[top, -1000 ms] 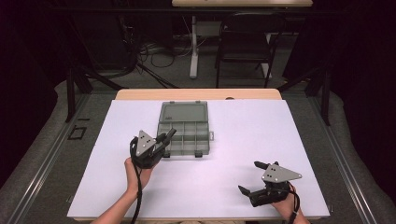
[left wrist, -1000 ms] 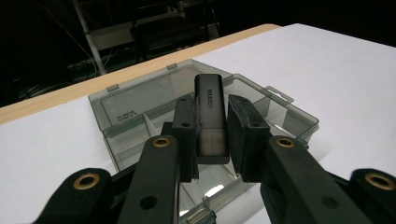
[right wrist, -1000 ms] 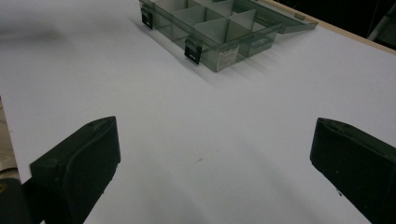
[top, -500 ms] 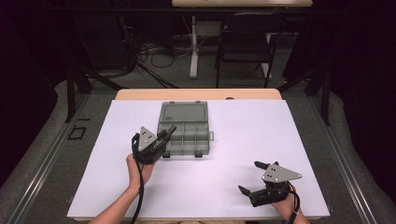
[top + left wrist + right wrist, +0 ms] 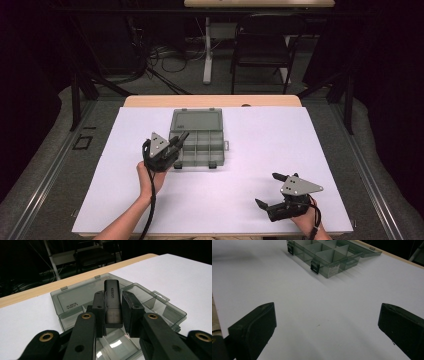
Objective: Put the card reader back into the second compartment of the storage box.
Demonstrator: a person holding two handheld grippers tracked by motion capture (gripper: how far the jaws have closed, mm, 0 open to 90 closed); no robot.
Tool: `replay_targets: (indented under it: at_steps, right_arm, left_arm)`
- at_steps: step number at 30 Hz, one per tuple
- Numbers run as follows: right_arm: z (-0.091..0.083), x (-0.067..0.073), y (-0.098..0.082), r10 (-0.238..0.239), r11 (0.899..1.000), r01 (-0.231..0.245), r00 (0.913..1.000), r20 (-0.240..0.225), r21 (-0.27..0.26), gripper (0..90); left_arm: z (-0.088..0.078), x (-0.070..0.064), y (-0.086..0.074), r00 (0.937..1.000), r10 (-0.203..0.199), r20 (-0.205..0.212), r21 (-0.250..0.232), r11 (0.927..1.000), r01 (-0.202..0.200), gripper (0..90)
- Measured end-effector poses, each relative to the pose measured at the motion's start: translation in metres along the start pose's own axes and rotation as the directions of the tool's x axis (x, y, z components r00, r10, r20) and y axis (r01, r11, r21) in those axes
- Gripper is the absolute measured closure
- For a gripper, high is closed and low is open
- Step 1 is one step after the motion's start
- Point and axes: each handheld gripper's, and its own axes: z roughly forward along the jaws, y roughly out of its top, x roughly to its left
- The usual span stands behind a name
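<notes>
Right now the left tool (image 5: 113, 315) is clamping a black adapter (image 5: 112, 302), its long axis pointing forward over the open compartment box (image 5: 199, 140); the right tool (image 5: 272, 192) is resting wide open, well apart.

The left tool (image 5: 176, 143) is a black two-jaw device with a grey three-cornered plate (image 5: 158, 142) on top, dotted with small screw holes. A black cable (image 5: 150, 210) trails from it along the person's bare forearm; no sleeve shows at either wrist. In the left gripper view its linkage arms are matte black bars with rounded ends, each pinned by a brass-coloured rivet (image 5: 86, 316), and the two pads are blocky, dark and slightly scuffed. The right tool (image 5: 270, 191) has the same black body and a longer grey plate (image 5: 299, 186) with dark screw heads. Its pads (image 5: 258, 326) are thick black blocks with worn, dusty edges.
</notes>
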Motion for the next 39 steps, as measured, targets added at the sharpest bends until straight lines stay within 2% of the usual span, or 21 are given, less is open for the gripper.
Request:
replay_targets:
  at_steps: [33,39]
  right_arm:
    - [0.0,0.0,0.0,0.001,1.0,-0.001,1.0,-0.002,0.0,1.3]
    - [0.0,0.0,0.0,-0.001,1.0,0.001,1.0,-0.001,0.0,1.4]
  left_arm:
    - [0.028,0.006,0.003,0.9996,-0.025,-0.009,0.019,0.9995,0.026,74.2]
    - [0.034,0.007,0.002,0.9996,-0.025,-0.012,0.035,0.9991,0.025,74.2]
